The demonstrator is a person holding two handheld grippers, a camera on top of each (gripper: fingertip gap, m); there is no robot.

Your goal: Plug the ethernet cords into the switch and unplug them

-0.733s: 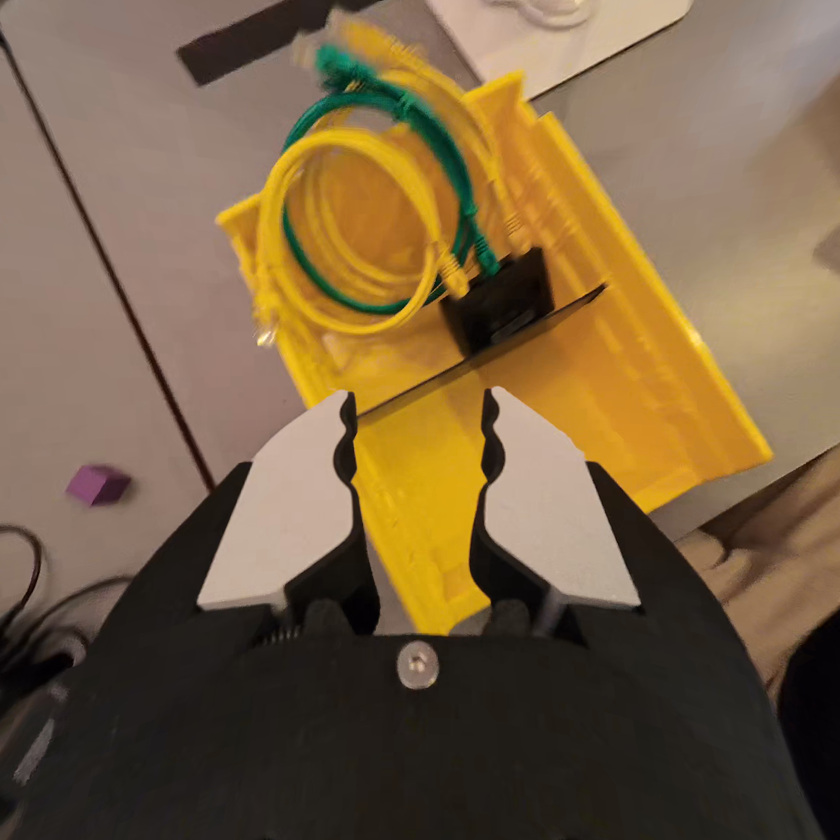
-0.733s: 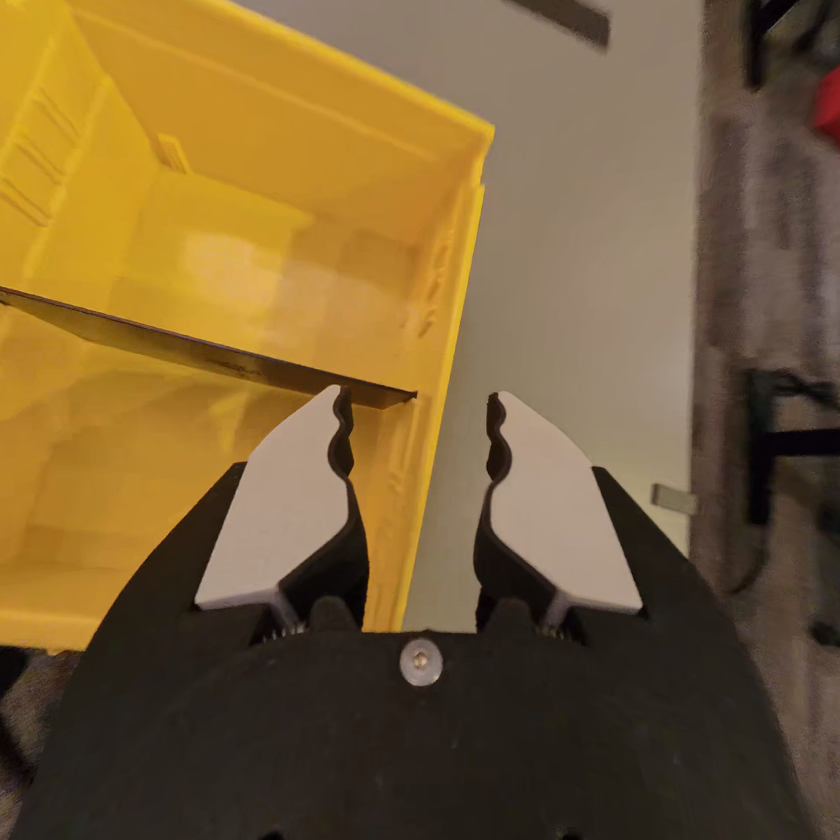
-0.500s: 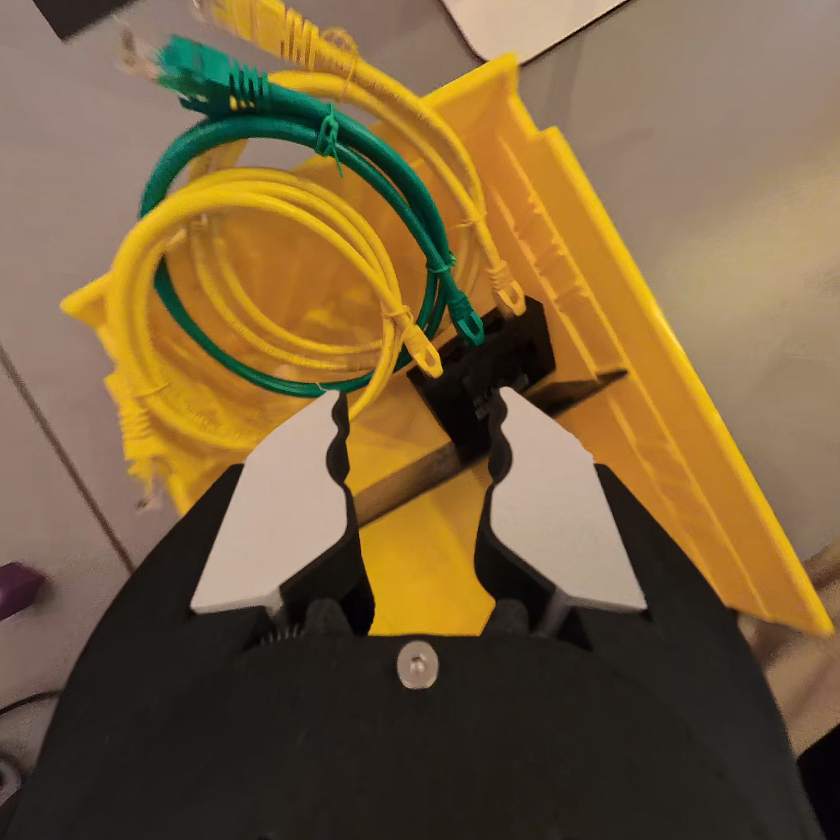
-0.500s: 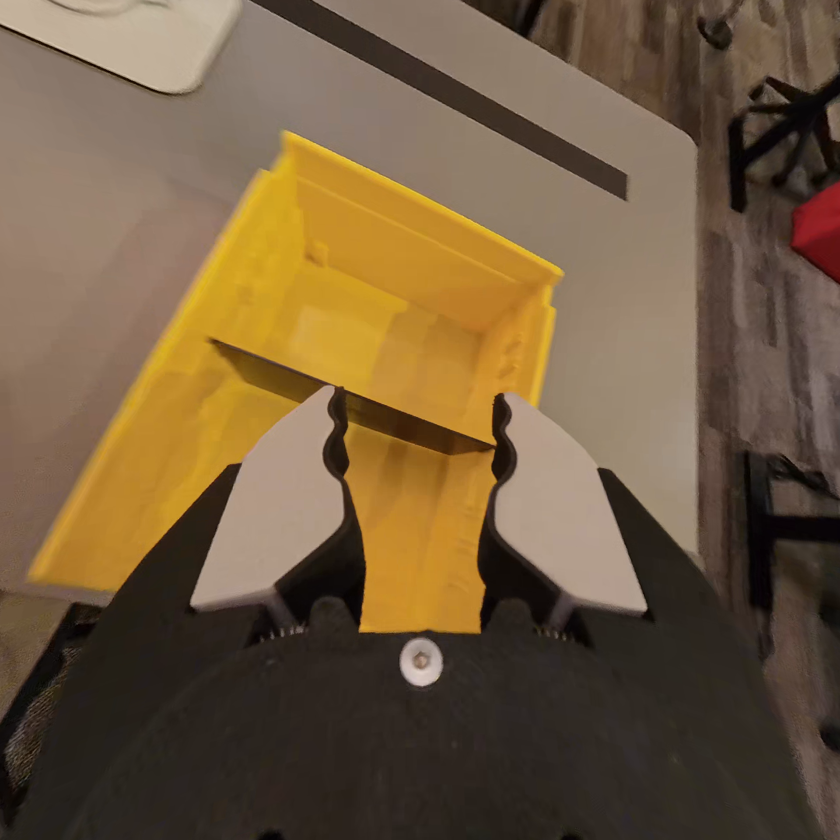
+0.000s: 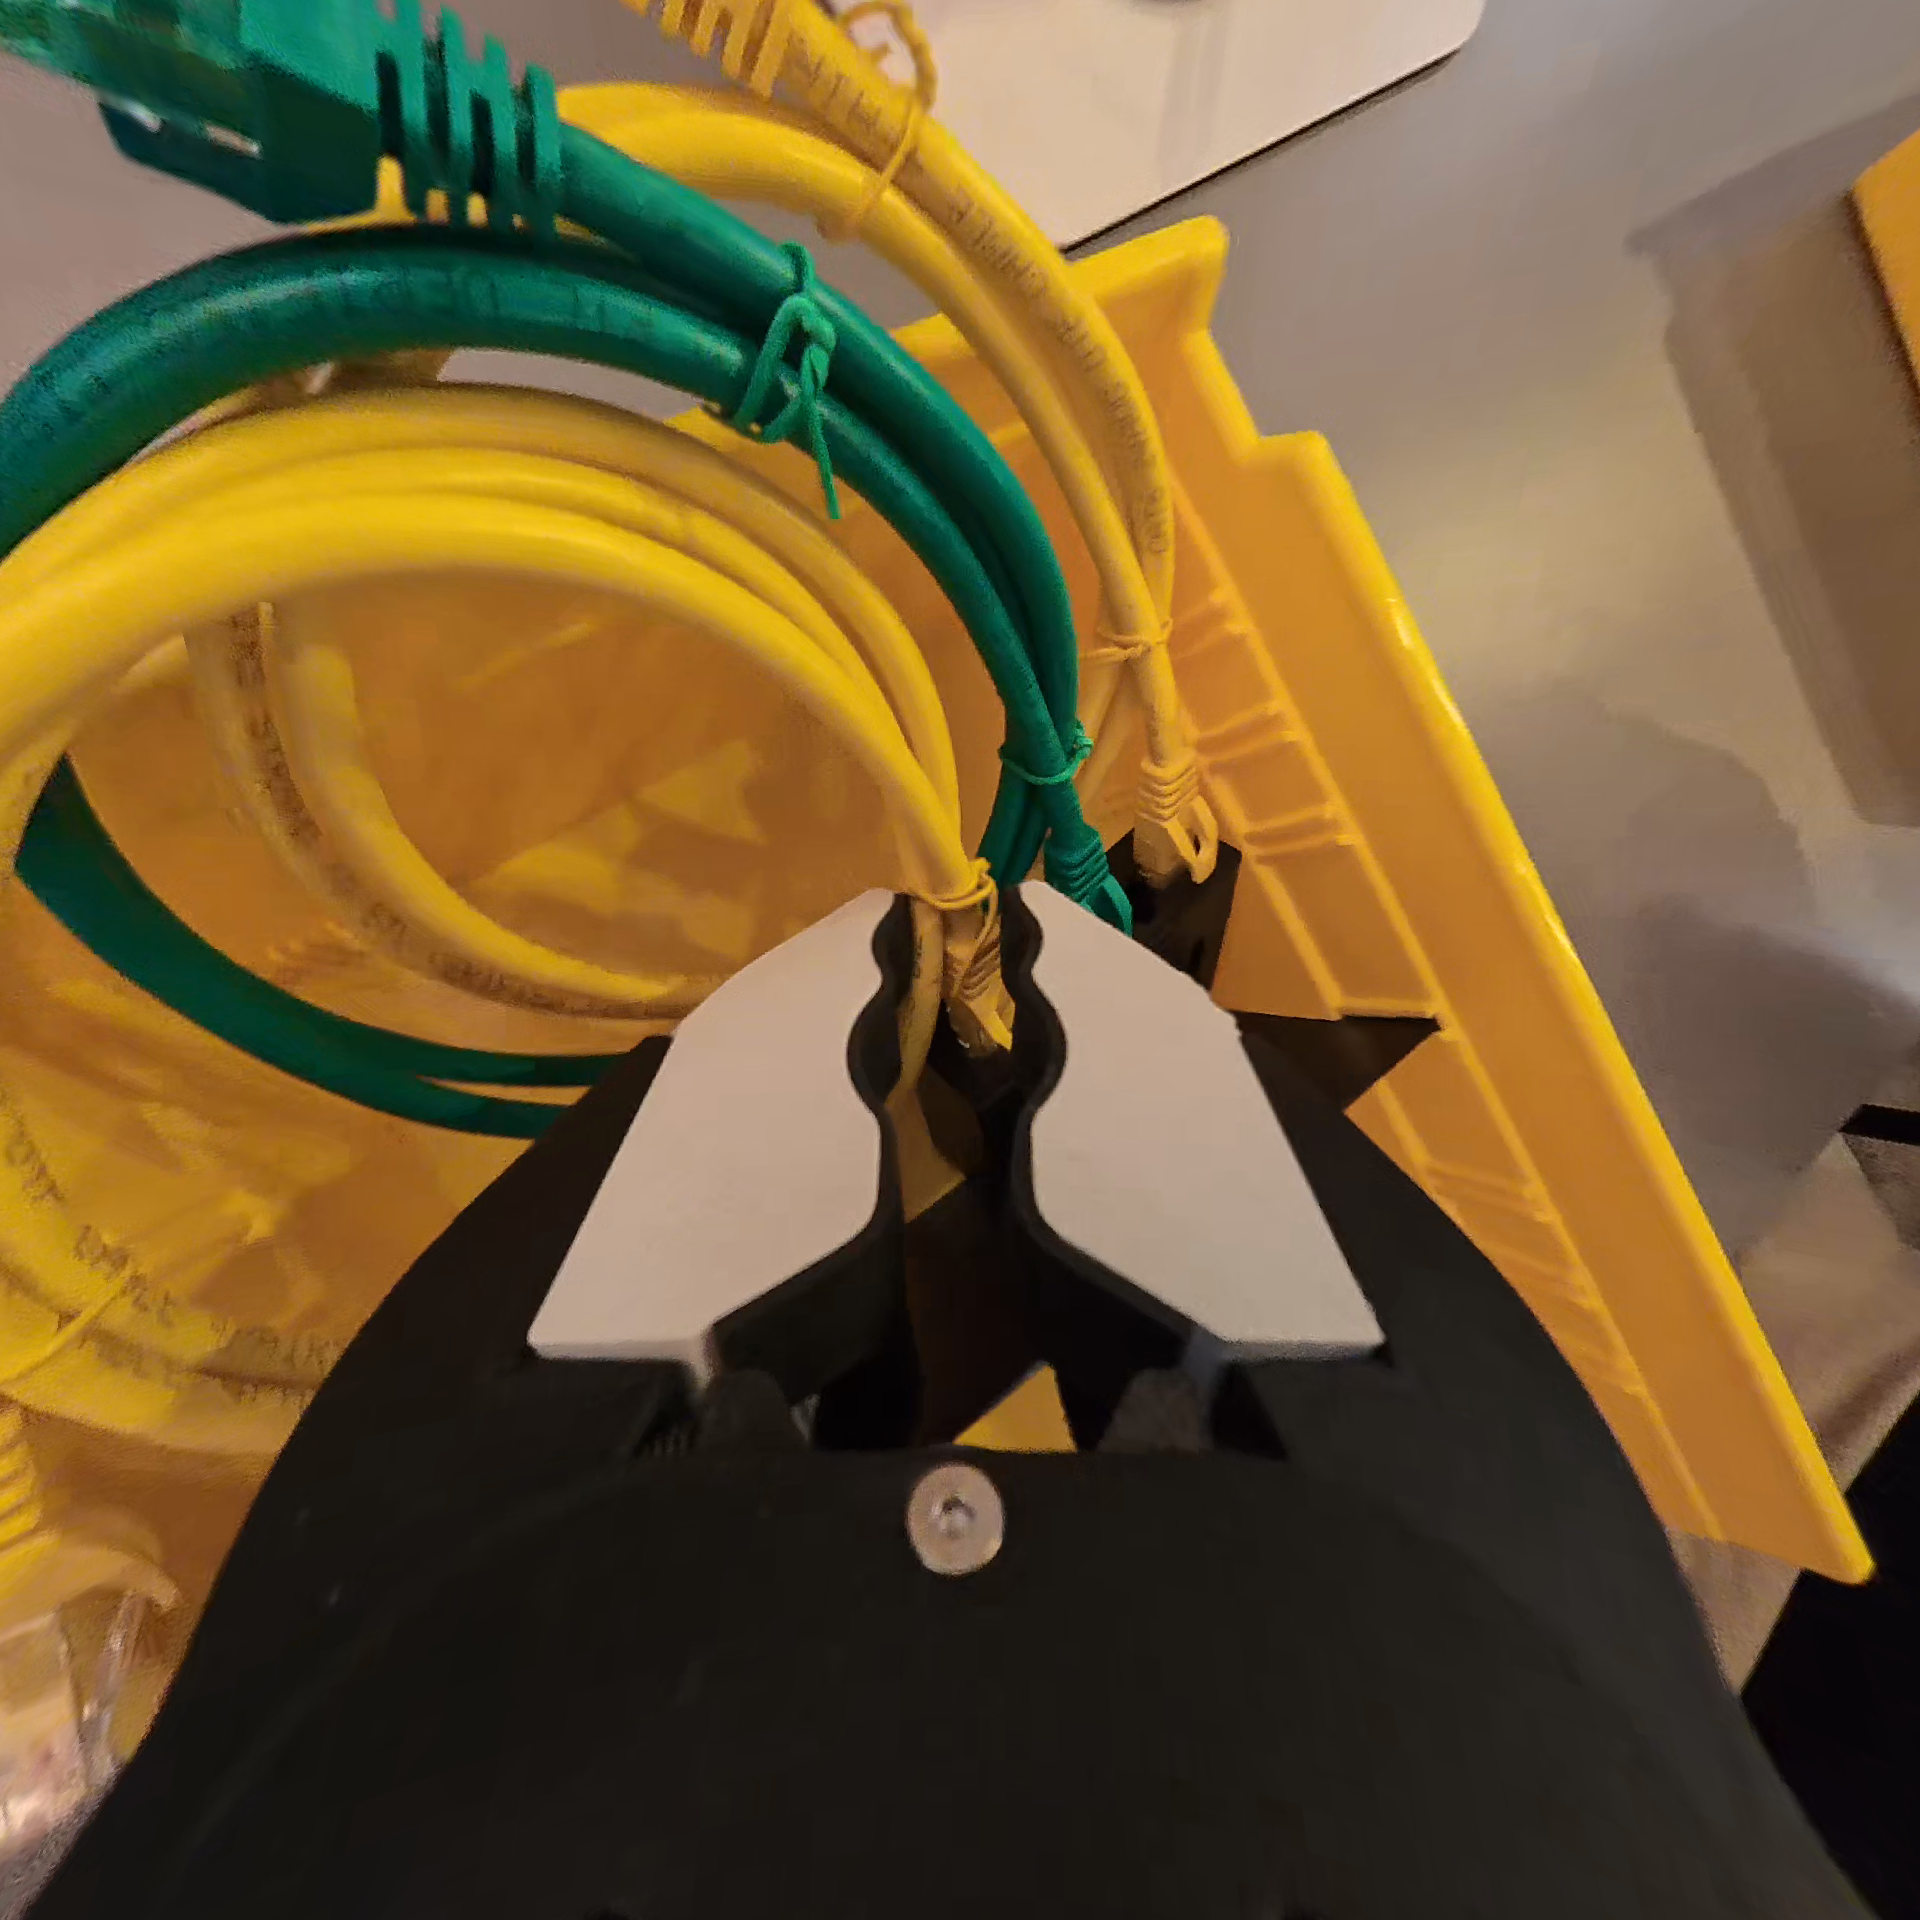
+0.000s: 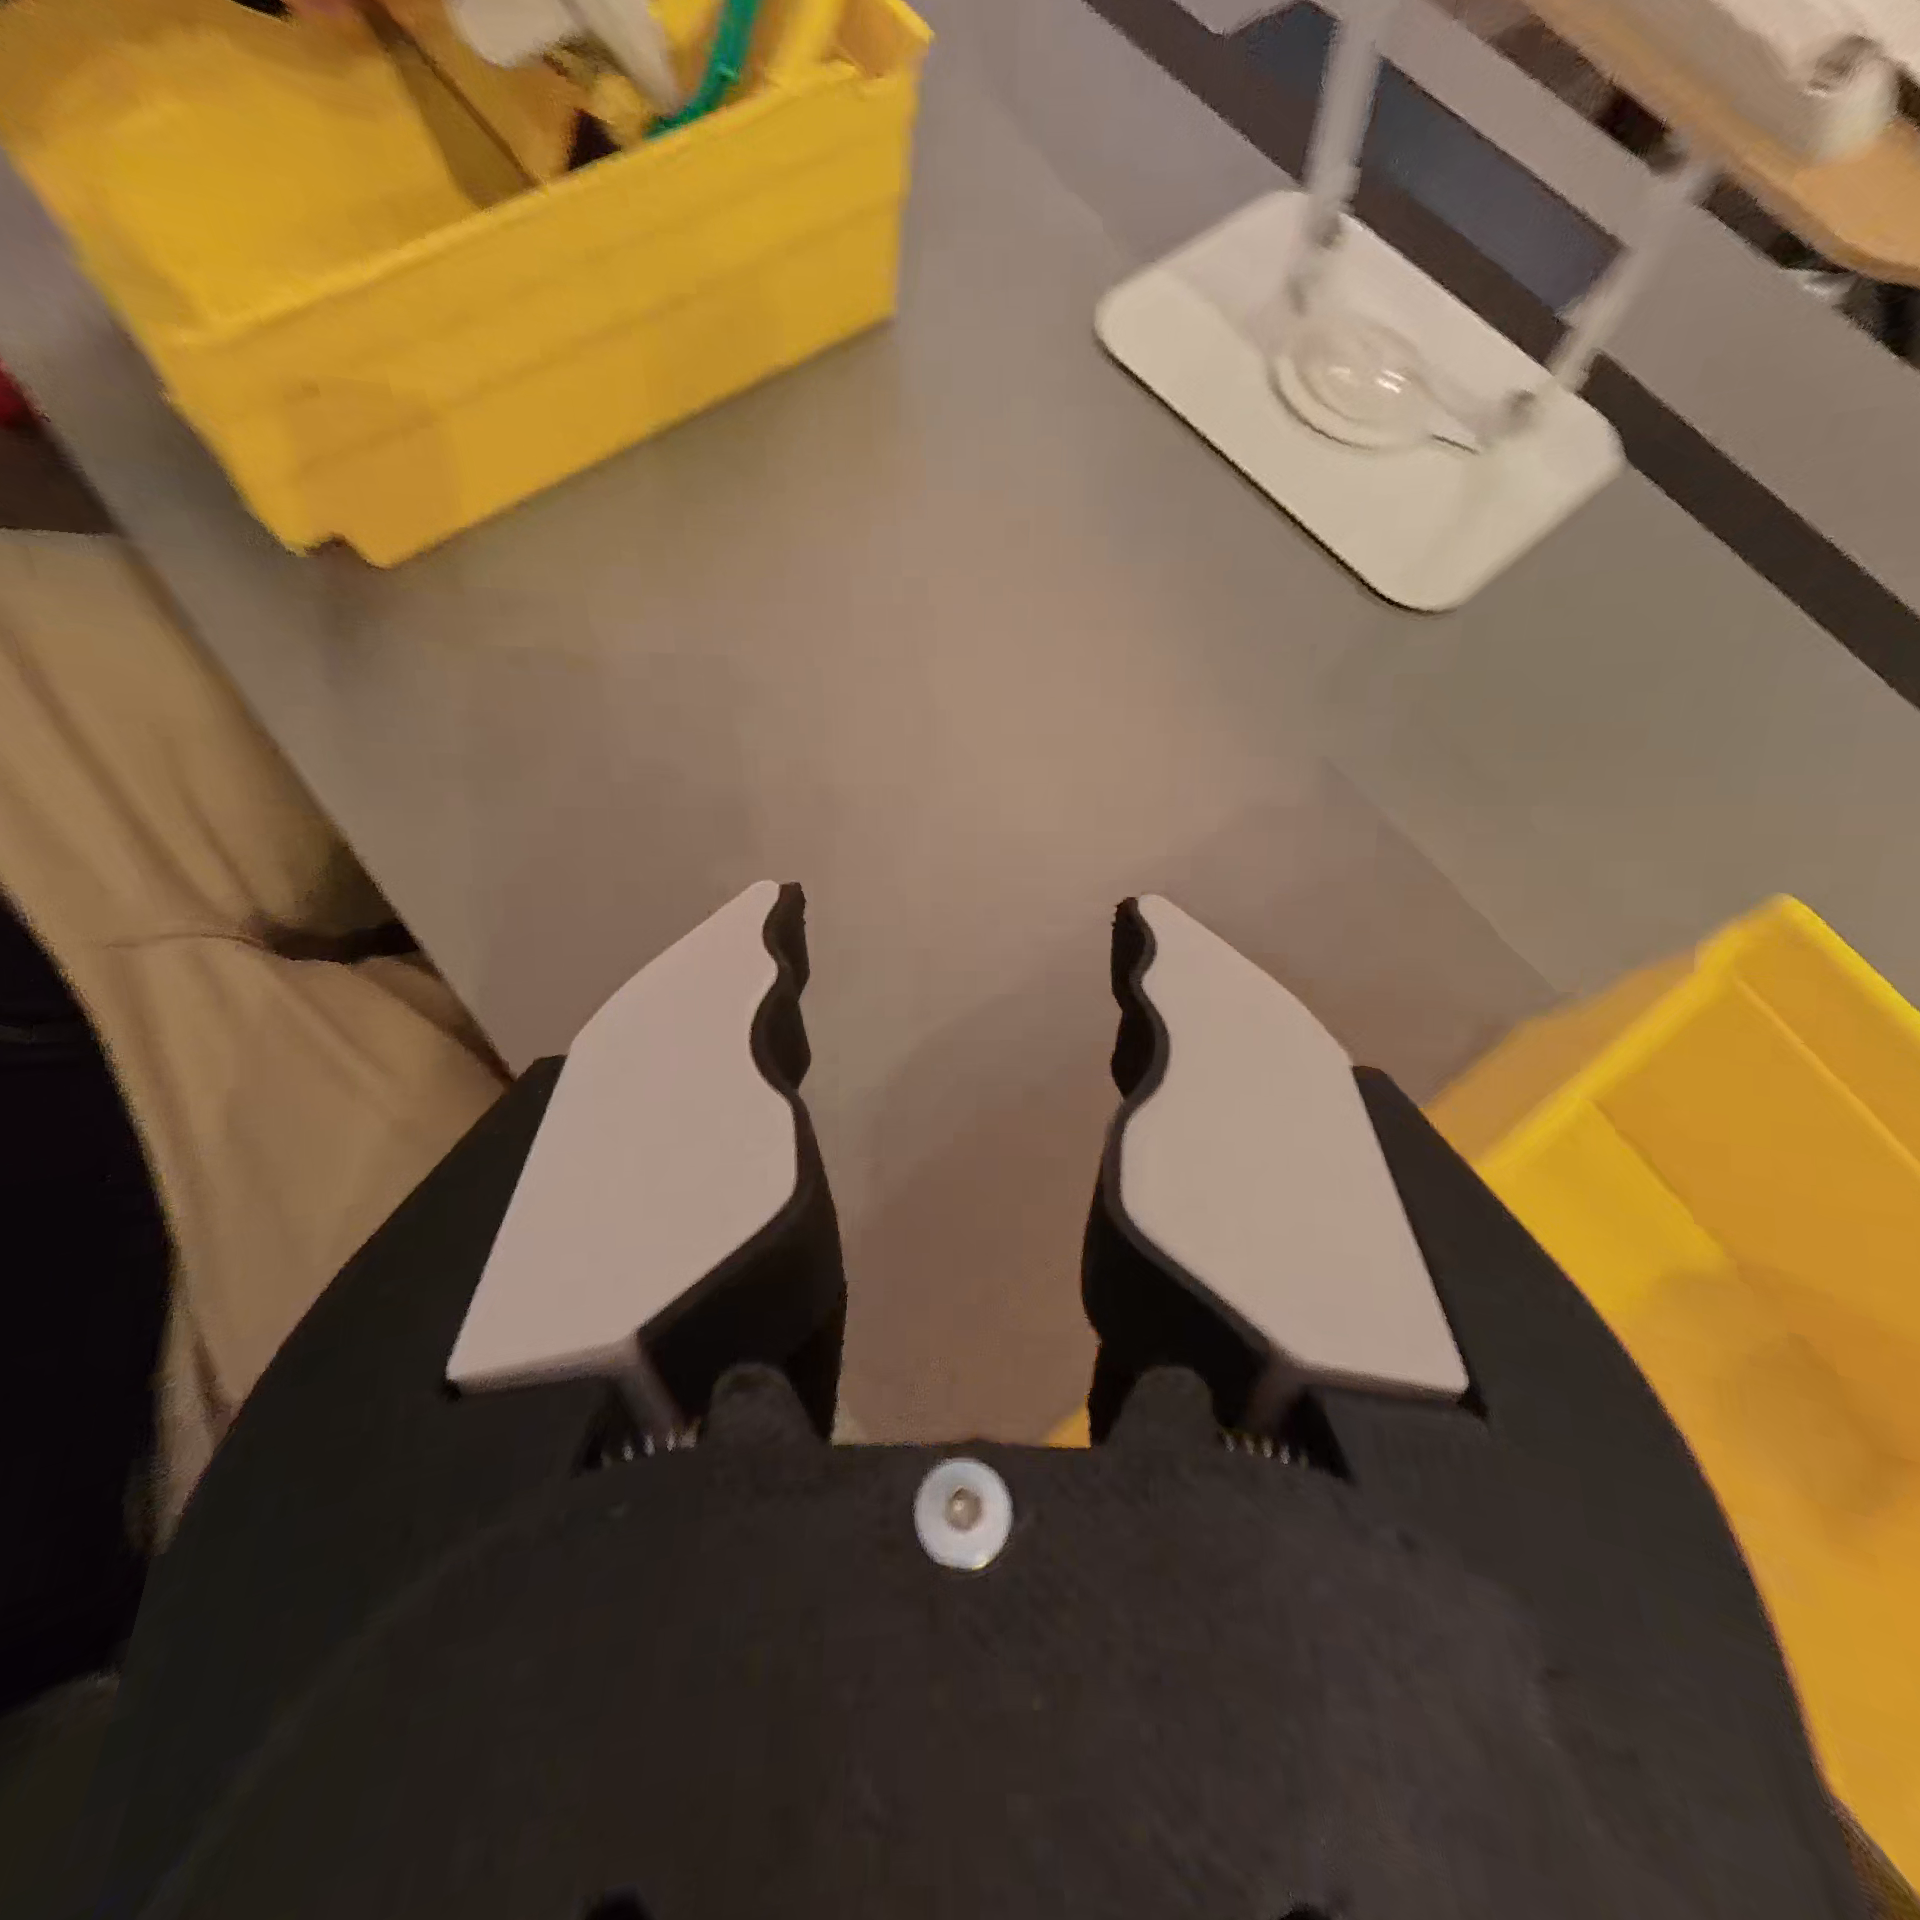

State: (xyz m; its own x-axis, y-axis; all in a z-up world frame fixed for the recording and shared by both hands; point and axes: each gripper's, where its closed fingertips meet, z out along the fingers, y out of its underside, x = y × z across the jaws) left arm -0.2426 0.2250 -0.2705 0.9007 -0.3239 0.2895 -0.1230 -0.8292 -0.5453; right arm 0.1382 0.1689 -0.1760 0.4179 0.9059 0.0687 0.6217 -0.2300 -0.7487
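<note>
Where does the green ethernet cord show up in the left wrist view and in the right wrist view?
Left wrist view: green ethernet cord loops across the upper left, its plug ending beside the left tool.
Right wrist view: only a green sliver at the top edge, inside the far bin.
Shared landmark: that yellow bin.

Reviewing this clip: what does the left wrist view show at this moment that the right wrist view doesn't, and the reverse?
Only the left wrist view shows the left hand-held gripper closed around a yellow cord's plug at the black switch, with the green cord plugged in alongside. Only the right wrist view shows the right hand-held gripper open and empty over the grey table, plus a white stand. Both show the yellow bin.
</note>
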